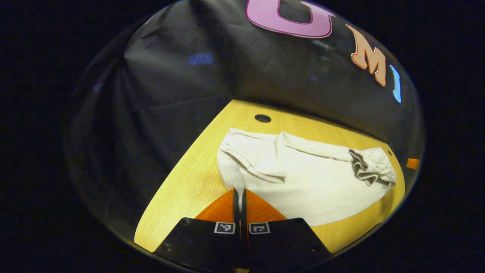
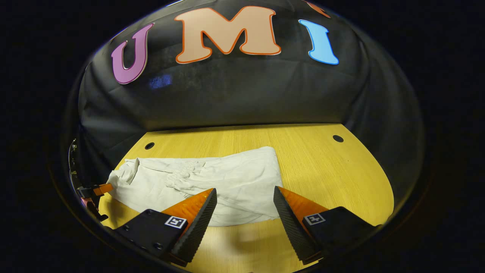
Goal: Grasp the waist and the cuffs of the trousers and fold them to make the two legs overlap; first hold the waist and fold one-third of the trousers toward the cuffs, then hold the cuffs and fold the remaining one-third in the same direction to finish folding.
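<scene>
White trousers point(image 1: 303, 185) lie spread on the wooden table point(image 1: 189, 182), with a crumpled, gathered part point(image 1: 373, 167) at their far right end. My left gripper point(image 1: 239, 195) is shut on the near corner of the cloth, and a thin strip of fabric shows between its fingers. In the right gripper view the trousers point(image 2: 212, 178) lie across the table point(image 2: 322, 170), with puckered fabric near the middle. My right gripper point(image 2: 244, 193) stands wide open over their near right edge, nothing between its fingers. The left gripper point(image 2: 94, 191) shows at the cloth's left end.
The tabletop has small round holes: one point(image 1: 262, 118) behind the trousers, two more point(image 2: 149, 145) point(image 2: 338, 138) near the back edge. Black cloth wall surrounds the table on the far sides. Bare wood point(image 2: 341, 182) stretches to the right of the trousers.
</scene>
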Available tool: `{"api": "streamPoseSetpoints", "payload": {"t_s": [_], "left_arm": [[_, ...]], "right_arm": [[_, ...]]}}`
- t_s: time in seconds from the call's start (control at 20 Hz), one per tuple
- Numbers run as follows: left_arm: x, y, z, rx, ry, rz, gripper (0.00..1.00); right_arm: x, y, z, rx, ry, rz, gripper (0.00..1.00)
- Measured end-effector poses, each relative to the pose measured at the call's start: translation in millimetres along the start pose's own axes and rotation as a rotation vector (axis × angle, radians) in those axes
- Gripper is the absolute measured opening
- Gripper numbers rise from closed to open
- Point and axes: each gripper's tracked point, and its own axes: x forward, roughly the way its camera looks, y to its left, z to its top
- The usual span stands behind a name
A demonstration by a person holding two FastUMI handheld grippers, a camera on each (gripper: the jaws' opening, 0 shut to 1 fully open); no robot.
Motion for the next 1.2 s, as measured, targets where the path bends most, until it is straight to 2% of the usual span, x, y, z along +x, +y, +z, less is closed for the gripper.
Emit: {"api": "streamPoseSetpoints", "payload": {"t_s": [0.05, 0.1, 0.15, 0.25, 0.3, 0.55, 0.75, 1.05, 1.1, 1.15, 1.2], "left_arm": [[-4.4, -9.8, 6.3, 0.012, -0.011, -0.01, 0.0], [-9.2, -22.2, 13.0, 0.019, -0.022, -0.023, 0.0], [-13.6, -36.6, 20.9, 0.023, -0.035, -0.04, 0.0], [-23.3, -70.1, 33.3, 0.022, -0.06, -0.078, 0.0], [-28.2, -88.3, 38.8, 0.017, -0.07, -0.099, 0.0], [-35.5, -177.4, 64.3, -0.009, -0.114, -0.184, 0.0], [-41.2, -241.4, 85.5, 0.01, -0.158, -0.223, 0.0], [-53.2, -344.2, 112.1, 0.035, -0.206, -0.307, 0.0], [-55.2, -360.2, 115.4, 0.044, -0.213, -0.321, 0.0], [-59.7, -376.6, 117.8, 0.053, -0.218, -0.339, 0.0], [-63.2, -392.2, 118.6, 0.064, -0.225, -0.362, 0.0]], "right_arm": [[-2.4, -6.4, 1.6, 0.01, -0.006, -0.002, 0.97], [-5.1, -11.5, 3.3, 0.016, -0.011, -0.004, 0.92], [-8.8, -18.0, 6.2, 0.019, -0.016, -0.007, 0.96], [-15.0, -29.9, 10.4, 0.017, -0.024, -0.006, 0.96], [-18.6, -36.3, 11.7, 0.016, -0.026, -0.005, 0.92], [-31.5, -72.5, 15.1, 0.042, -0.028, 0.018, 0.92], [-37.8, -110.2, 16.0, 0.072, -0.029, 0.038, 0.97], [-45.8, -167.1, 13.5, 0.105, -0.034, 0.044, 0.97], [-48.3, -175.3, 14.9, 0.11, -0.039, 0.043, 0.92], [-49.5, -182.4, 15.8, 0.113, -0.045, 0.041, 0.97], [-51.4, -189.2, 16.1, 0.114, -0.05, 0.038, 0.92]]}}
